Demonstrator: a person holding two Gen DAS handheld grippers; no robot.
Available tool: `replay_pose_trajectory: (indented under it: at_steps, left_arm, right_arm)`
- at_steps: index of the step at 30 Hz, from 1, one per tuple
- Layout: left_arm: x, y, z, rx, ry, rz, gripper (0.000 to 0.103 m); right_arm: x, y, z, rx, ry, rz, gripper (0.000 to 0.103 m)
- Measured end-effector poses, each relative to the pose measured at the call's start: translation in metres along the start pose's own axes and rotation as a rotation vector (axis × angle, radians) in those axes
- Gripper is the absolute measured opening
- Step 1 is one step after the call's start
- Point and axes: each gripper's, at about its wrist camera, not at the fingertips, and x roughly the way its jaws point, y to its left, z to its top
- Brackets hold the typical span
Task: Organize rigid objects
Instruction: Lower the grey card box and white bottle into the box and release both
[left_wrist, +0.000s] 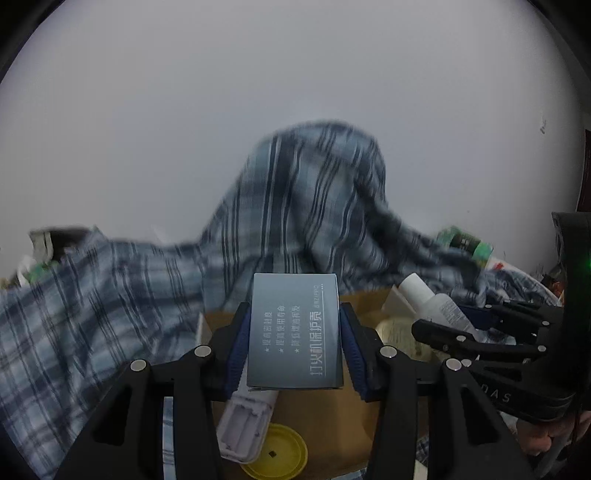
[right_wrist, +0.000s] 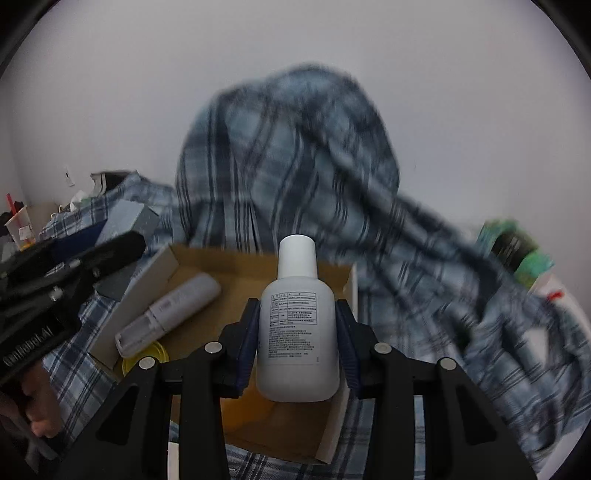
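Observation:
My left gripper (left_wrist: 294, 310) is shut on a grey carton (left_wrist: 295, 332) printed with white Chinese text, held over an open cardboard box (left_wrist: 369, 299). My right gripper (right_wrist: 297, 306) is shut on a white bottle (right_wrist: 299, 325) with a white cap and a printed label, also above the cardboard box (right_wrist: 236, 291). Inside the box lie a white oblong case (right_wrist: 173, 310) and a yellow lid (right_wrist: 147, 354). The left wrist view shows the white bottle (left_wrist: 432, 302) at the right. In the right wrist view, the grey carton (right_wrist: 129, 221) is at the left.
A blue plaid shirt (right_wrist: 288, 166) is heaped behind and around the box, rising against a white wall. A green-labelled bottle (right_wrist: 517, 247) lies at the right among the cloth. A plastic cup (right_wrist: 20, 229) with a drink stands far left. A hand (right_wrist: 40, 406) grips the left tool.

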Motion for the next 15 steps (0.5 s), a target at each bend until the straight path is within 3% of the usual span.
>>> replay_pose_trajectory:
  at_steps: [6,7,8,9,10,15]
  left_arm:
    - [0.014,-0.001,-0.011,-0.02,0.061,-0.002,0.049]
    - [0.013,0.0,-0.012,-0.023,0.055,0.008,0.05]
    - [0.012,0.0,-0.012,-0.024,0.051,0.01,0.053]
    - [0.01,0.0,-0.012,-0.025,0.045,0.01,0.064]
    - [0.007,0.001,-0.011,-0.029,0.03,0.013,0.071]
    - [-0.012,0.009,-0.002,-0.064,-0.006,0.013,0.071]
  right_arm:
    - [0.02,-0.001,-0.013,0.008,0.076,0.011,0.041]
    - [0.021,-0.002,-0.014,0.014,0.084,0.018,0.047]
    - [0.021,-0.002,-0.014,0.021,0.088,0.019,0.064]
    - [0.021,-0.002,-0.014,0.025,0.091,0.015,0.076]
    - [0.021,-0.002,-0.014,0.028,0.088,0.011,0.076]
    - [0.006,-0.002,-0.005,0.024,0.022,-0.004,0.076]
